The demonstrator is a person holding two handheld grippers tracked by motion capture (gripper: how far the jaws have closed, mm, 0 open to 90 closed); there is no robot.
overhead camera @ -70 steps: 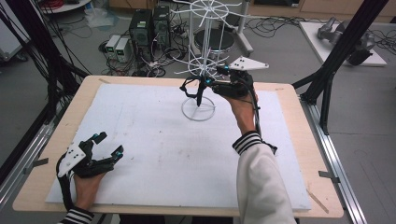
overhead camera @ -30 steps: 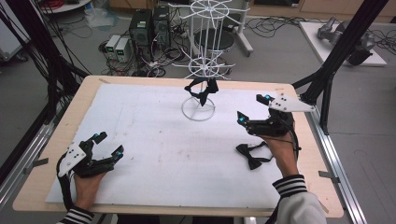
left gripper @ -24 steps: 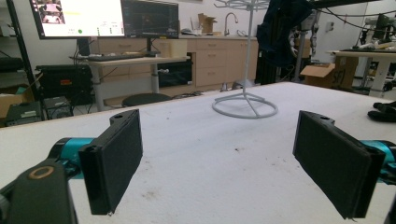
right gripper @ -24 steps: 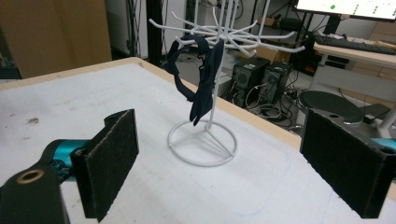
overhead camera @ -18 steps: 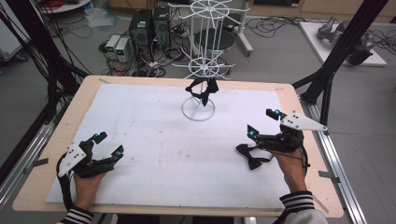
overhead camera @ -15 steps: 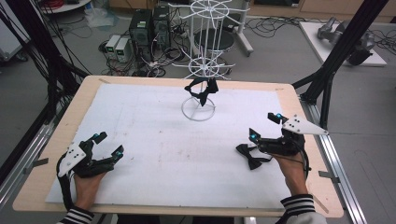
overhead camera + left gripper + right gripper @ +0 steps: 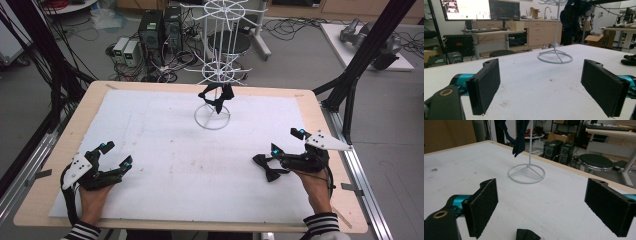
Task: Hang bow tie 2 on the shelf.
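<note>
Right tongs [image 7: 286,146] apart over black bow tie [image 7: 266,167] | left tongs [image 7: 116,153] apart | white rack [image 7: 215,75] beyond, path clear

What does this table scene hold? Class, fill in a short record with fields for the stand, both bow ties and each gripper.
stand: white wire rack, far middle of table
hung bow tie: black, on rack's lower tier
loose bow tie: black, flat on white mat
right gripper: open, just beside loose bow tie
left gripper: open, near left corner, holding nothing
</note>
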